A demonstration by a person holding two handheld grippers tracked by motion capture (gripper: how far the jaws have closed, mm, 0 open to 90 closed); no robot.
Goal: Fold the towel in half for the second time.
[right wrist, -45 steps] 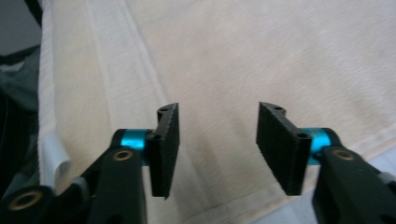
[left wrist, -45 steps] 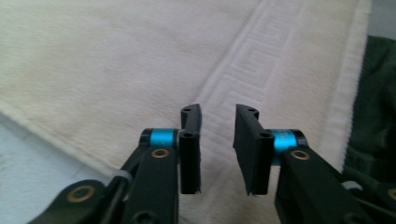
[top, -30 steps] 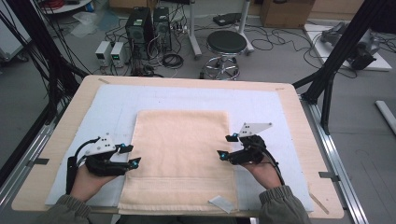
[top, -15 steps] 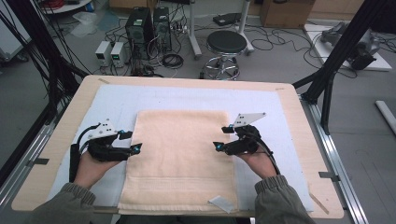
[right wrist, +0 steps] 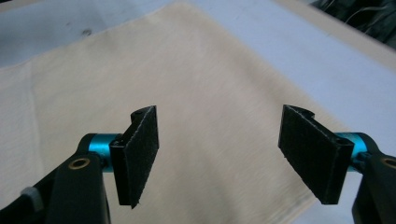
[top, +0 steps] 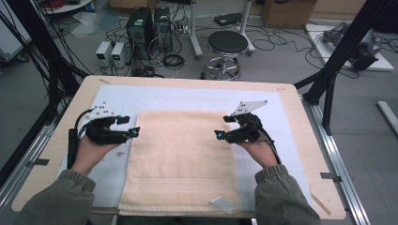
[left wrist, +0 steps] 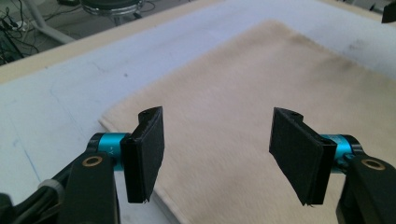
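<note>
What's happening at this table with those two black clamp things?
A person sits at the table with a handheld gripper in each hand, working on a beige towel spread flat on a white mat. The left gripper hovers at the towel's left edge, the right gripper over its right edge. Both have open jaws with nothing between them; the towel lies unheld.

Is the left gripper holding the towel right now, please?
No, the left gripper has open jaws with nothing between them, above the flat towel.
</note>
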